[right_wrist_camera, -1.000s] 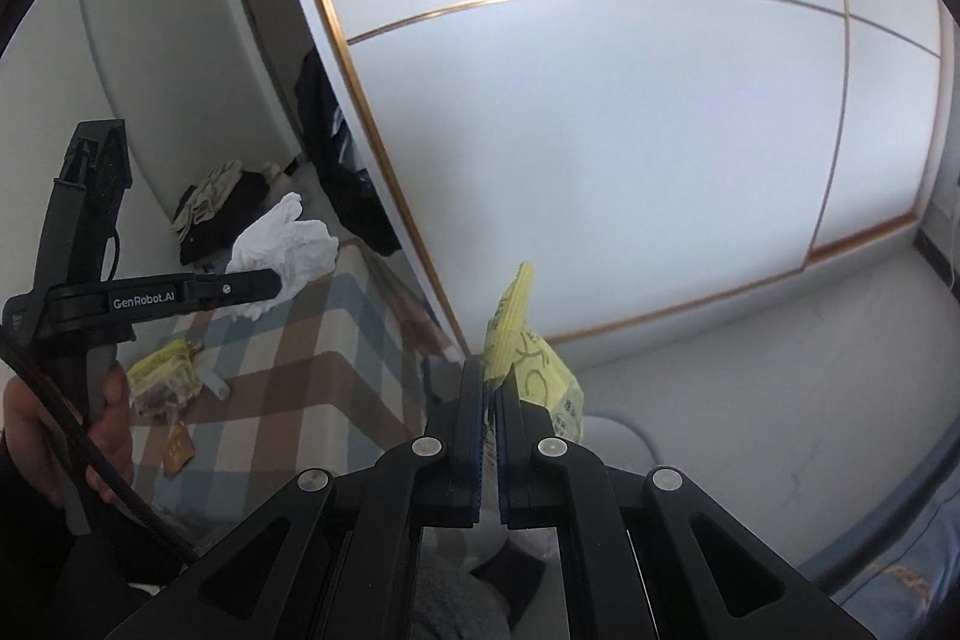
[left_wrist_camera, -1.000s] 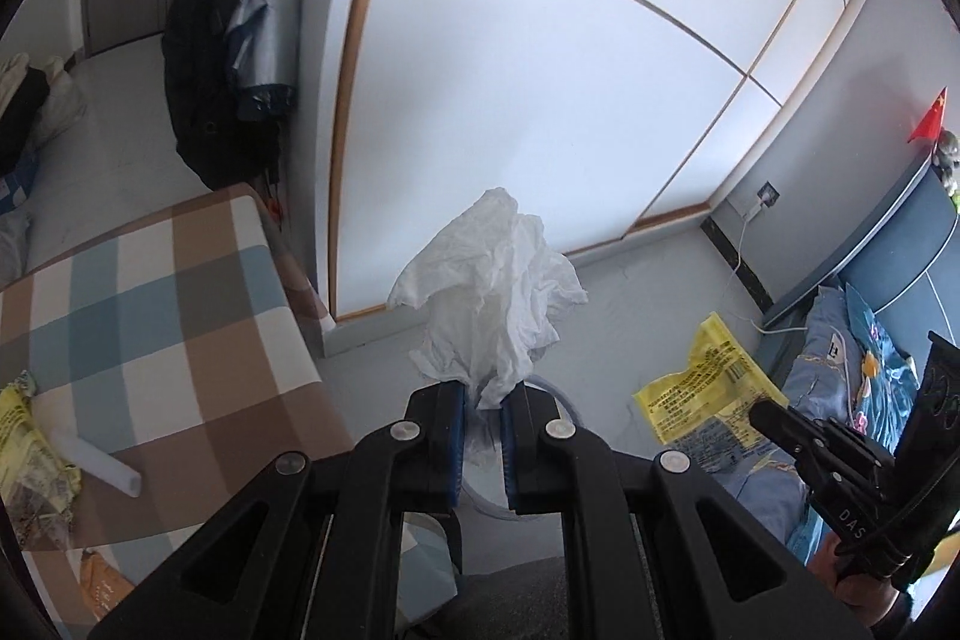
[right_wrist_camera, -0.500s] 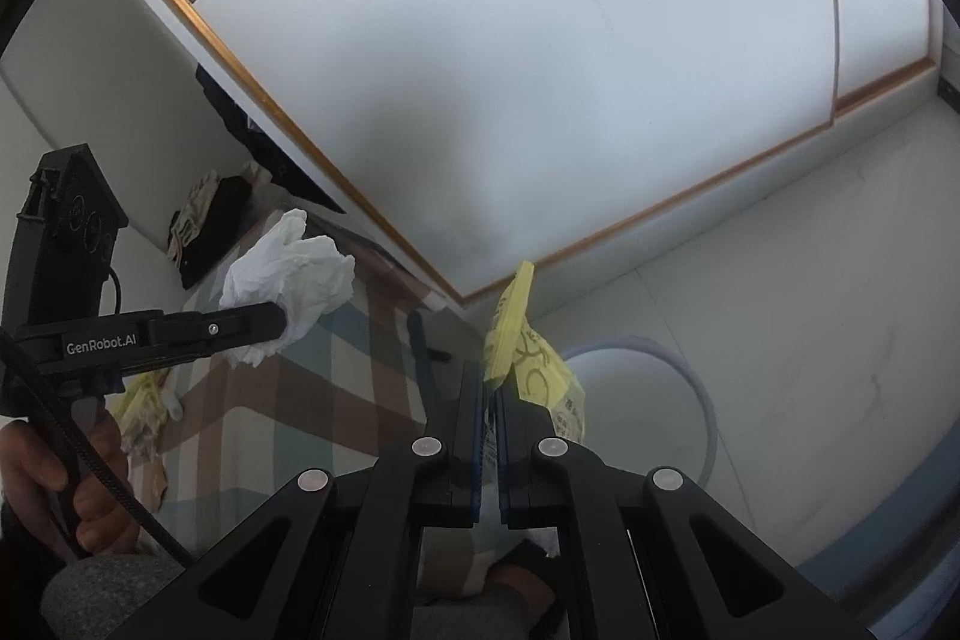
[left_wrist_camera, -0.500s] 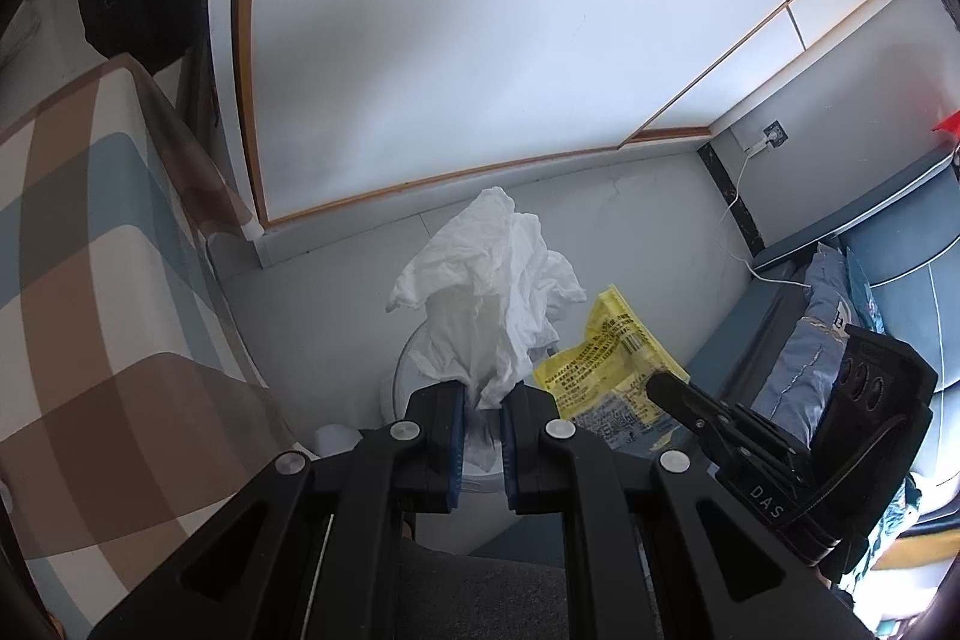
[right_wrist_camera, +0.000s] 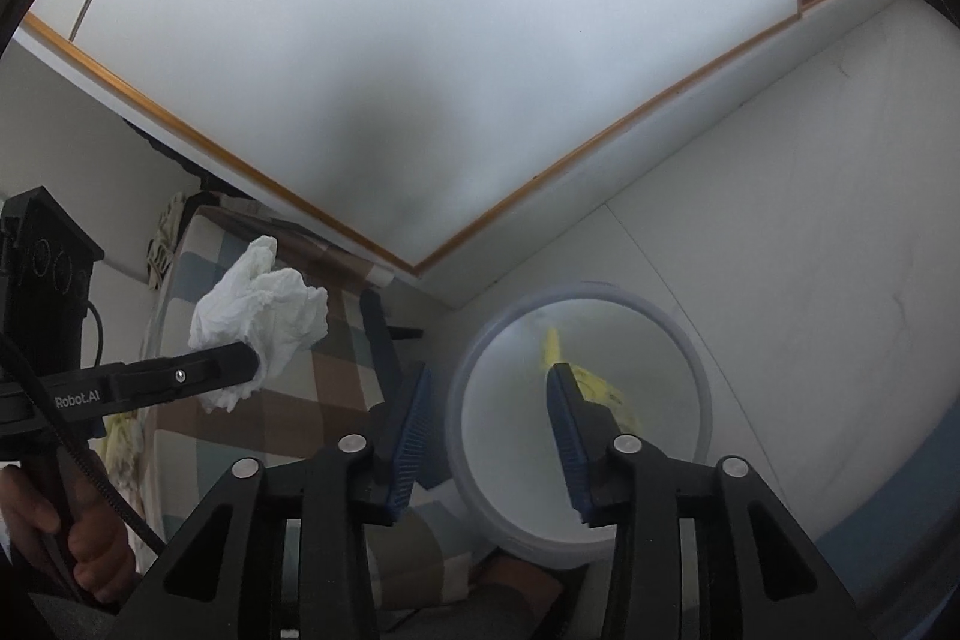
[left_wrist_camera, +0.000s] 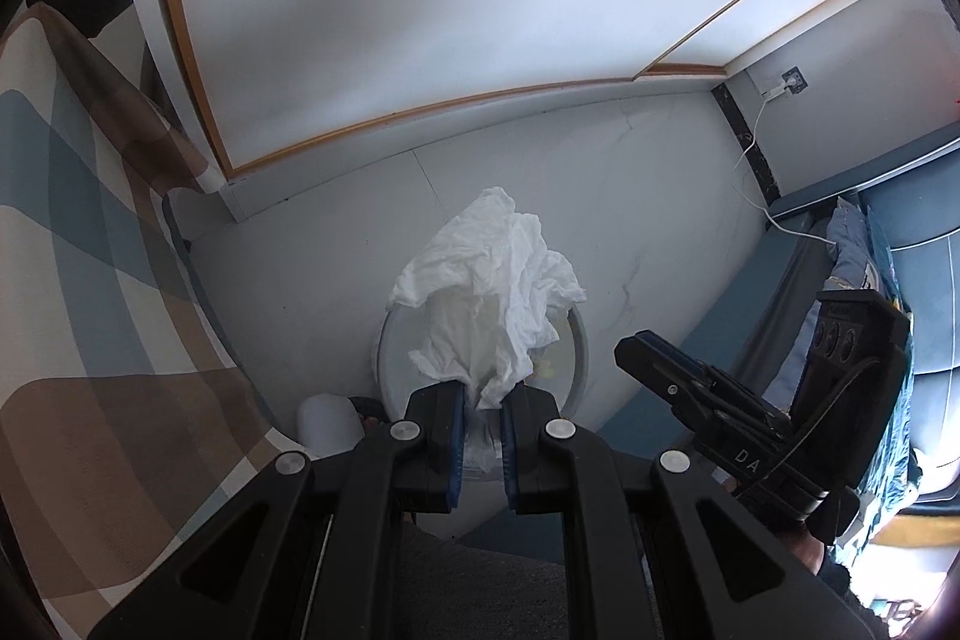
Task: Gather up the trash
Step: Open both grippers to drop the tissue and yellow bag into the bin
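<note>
A white bin (right_wrist_camera: 579,418) is stood on the pale floor (right_wrist_camera: 780,280) below both grippers. A tissue (left_wrist_camera: 498,298) is clamped by the left gripper (left_wrist_camera: 480,418) above it; release is required next. The right gripper (right_wrist_camera: 489,427) is spread wide and empty, with a yellow wrapper (right_wrist_camera: 591,382), apparently dropped, beyond it.

both wrist views downward, sharing bin (left_wrist_camera: 576,340) (right_wrist_camera: 699,358)

"Robot.AI" on the left gripper (right_wrist_camera: 255,367) — "DA" on the right gripper (left_wrist_camera: 636,352)

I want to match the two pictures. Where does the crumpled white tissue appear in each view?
Left wrist: crumpled white tissue at centre, clamped in the left gripper, over the bin.
Right wrist: tissue at left, beside the checked cushion.
Shared landmark: the round white bin.
</note>
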`<act>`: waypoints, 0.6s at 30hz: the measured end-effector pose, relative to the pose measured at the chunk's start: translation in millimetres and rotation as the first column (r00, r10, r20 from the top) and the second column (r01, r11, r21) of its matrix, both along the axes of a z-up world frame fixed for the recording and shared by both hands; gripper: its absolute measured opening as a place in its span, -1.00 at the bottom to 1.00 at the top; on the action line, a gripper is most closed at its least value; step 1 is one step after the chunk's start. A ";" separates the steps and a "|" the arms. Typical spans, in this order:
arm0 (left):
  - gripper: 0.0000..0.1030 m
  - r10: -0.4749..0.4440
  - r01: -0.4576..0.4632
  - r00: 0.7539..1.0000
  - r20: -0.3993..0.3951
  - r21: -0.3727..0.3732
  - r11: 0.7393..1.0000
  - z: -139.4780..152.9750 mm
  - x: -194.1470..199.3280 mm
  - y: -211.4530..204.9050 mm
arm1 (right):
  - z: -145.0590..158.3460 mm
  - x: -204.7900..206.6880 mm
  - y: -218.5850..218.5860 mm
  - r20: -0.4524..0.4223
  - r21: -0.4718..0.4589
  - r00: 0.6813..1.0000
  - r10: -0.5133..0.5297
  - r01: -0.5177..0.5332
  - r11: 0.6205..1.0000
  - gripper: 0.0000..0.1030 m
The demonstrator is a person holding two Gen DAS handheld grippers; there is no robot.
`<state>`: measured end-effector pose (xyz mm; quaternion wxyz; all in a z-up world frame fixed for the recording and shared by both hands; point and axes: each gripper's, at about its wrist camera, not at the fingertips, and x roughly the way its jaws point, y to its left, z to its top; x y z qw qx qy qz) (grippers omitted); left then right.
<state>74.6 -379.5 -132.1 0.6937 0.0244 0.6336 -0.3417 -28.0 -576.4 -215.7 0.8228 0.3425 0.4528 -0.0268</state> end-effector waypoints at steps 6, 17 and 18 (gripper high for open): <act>-0.88 -0.018 0.019 0.999 -0.035 0.024 1.000 -11.9 -4.7 -17.4 | 4.9 -17.8 -23.0 0.010 0.004 0.998 -0.056 0.056 0.998 0.21; -0.88 -0.110 0.122 0.988 -0.109 0.113 0.986 -38.6 -14.7 -43.5 | 10.1 -41.0 -35.1 -0.017 0.009 0.992 -0.126 0.127 0.992 0.50; -0.88 -0.122 0.136 0.986 -0.116 0.123 0.983 -41.1 -15.2 -44.7 | 10.7 -43.0 -36.0 -0.017 0.011 0.991 -0.130 0.130 0.991 0.50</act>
